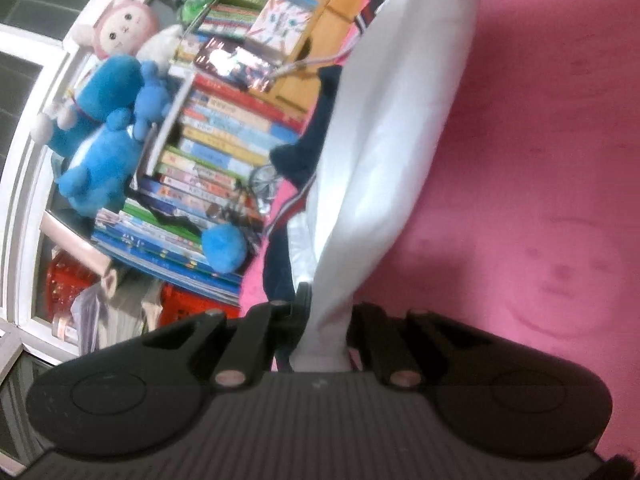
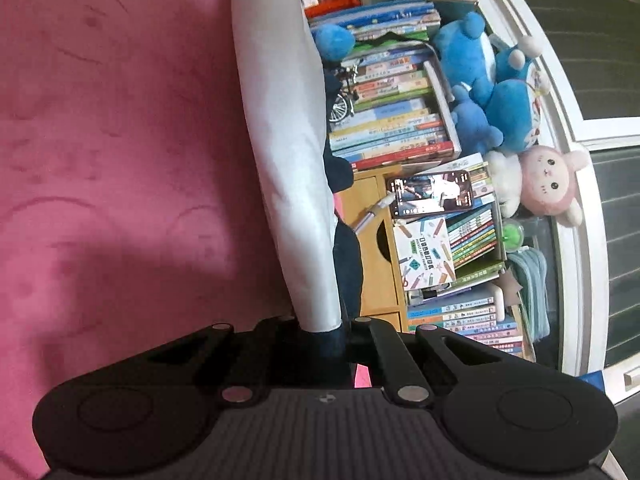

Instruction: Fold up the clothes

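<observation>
Now, both grippers up off the blanket, cloth between them.
Left gripper: clamped tight on one end of the white garment; the white cloth runs straight out from between the fingers.
Right gripper: clamped tight on the other end of the garment; dark navy trim sits right at the pinch, white cloth beyond it.
Garment position: held in the air, stretched as a long band from one gripper to the other, above the pink blanket; navy parts hang on the shelf side.
Why held so: my reading is that the two end grips keep the piece taut and straight, so it can be laid down flat or doubled over on the blanket without bunching.
Blanket: pink, plush, with pressed-in smiling faces; the part in view is bare, so it looks like the folding surface.
Behind the garment: stacks of books, blue plush toys, a pink plush toy, a phone with its screen lit, and a white window frame.
Writing: book spines and a pencil-patterned cover carry print, too small and blurred to read; no brand legible.
</observation>
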Demonstrator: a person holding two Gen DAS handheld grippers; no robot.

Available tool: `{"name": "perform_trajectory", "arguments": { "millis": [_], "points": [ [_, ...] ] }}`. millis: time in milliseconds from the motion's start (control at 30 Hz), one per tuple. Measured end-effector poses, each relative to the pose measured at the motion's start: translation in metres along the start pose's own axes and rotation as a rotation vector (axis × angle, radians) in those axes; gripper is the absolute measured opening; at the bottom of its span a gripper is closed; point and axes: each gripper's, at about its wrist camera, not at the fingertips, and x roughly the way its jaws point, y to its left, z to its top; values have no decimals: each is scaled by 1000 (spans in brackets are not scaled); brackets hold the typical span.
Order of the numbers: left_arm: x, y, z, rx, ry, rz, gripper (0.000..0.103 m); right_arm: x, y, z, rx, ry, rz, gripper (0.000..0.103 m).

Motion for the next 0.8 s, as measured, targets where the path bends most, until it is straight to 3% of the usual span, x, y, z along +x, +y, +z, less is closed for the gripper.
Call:
{"name": "perform_trajectory", "arguments": {
  "millis": [200, 533, 667, 800],
  "points": [
    [-32, -28, -20, 2, 5, -65, 8, -54, 21, -1, 13, -3, 39, 8],
    [-40, -47, -43, -39, 68, -89, 11, -84, 58, -22, 2, 8, 46, 12],
    [-46, -47, -55, -38, 77, -68, 22, -85, 63, -47, -34, 79, 26, 14],
    [-54, -39, -69, -83, 94, -56, 41, -84, 48, -82, 72, 212, -32, 15]
  ]
}}
